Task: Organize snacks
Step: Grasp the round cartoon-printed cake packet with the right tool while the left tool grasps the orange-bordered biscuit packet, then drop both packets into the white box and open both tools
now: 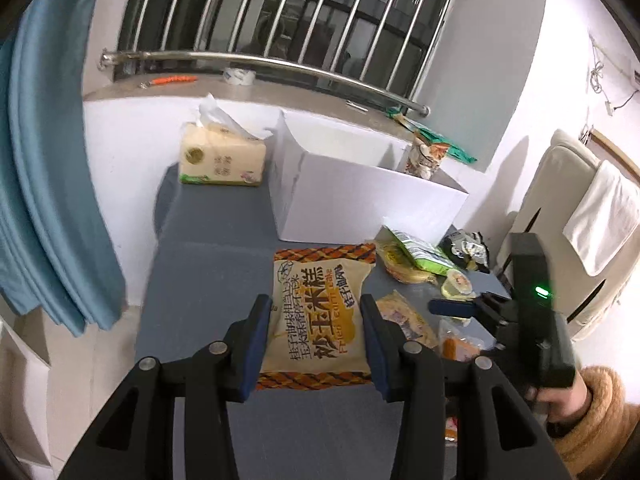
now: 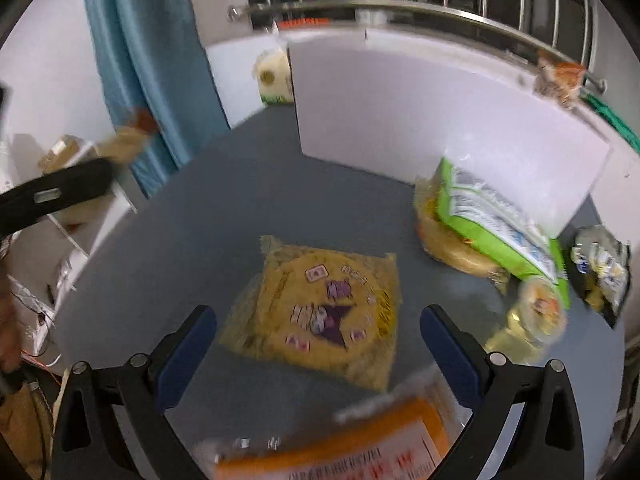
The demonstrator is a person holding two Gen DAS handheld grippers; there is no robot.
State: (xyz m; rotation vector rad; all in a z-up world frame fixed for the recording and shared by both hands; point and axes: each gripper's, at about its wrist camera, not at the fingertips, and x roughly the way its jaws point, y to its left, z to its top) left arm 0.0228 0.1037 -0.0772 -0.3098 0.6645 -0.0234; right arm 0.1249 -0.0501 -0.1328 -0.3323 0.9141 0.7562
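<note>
My left gripper (image 1: 316, 316) is shut on a beige and orange corn cake packet (image 1: 320, 312), its blue pads pressing both sides, above the grey table (image 1: 208, 264). My right gripper (image 2: 318, 330) is open, hovering over a yellow snack packet (image 2: 320, 312) lying flat on the table; that packet also shows in the left wrist view (image 1: 404, 318). My right gripper also shows in the left wrist view (image 1: 452, 307). A white open box (image 1: 360, 188) stands at the back of the table; in the right wrist view (image 2: 420, 120) I see its front wall.
A green bag (image 2: 492, 220) lies on a yellow packet by the box, with a jelly cup (image 2: 540, 308) and a dark packet (image 2: 600, 272) beside it. An orange packet (image 2: 340, 448) lies nearest. A tissue pack (image 1: 222, 156) stands back left. Blue curtain (image 1: 52, 160) hangs left.
</note>
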